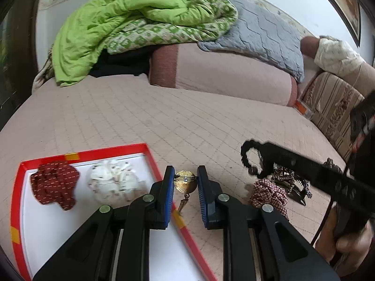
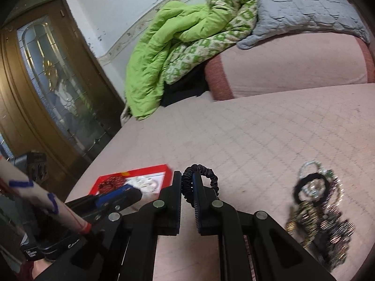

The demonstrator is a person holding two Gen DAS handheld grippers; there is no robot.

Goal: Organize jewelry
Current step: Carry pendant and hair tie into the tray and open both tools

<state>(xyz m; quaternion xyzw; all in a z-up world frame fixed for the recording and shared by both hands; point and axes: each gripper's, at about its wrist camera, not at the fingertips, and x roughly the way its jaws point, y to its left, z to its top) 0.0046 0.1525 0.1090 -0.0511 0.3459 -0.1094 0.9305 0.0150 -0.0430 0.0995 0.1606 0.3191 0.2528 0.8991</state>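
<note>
Because the gold brooch (image 1: 185,182) is pinched only at its thin edges by the left gripper (image 1: 185,195), it can turn or slip out, and its small pendant hangs free and may catch on the red rim of the tray (image 1: 150,154). This gripper is clenched on the brooch and hovers just above the tray's near right edge, pointing forward and a little downward. Inside the tray lie a dark red scrunchie (image 1: 55,183) and a white scrunchie (image 1: 112,180). To the right of the tray, the right gripper (image 2: 187,188) is closed on a black scrunchie (image 2: 202,178) and is held low over the bed (image 2: 257,128), reaching toward the tray. Both grippers are near each other, so I think they could collide. A tangled pile of jewelry (image 2: 318,210) waits further right of the tray.
</note>
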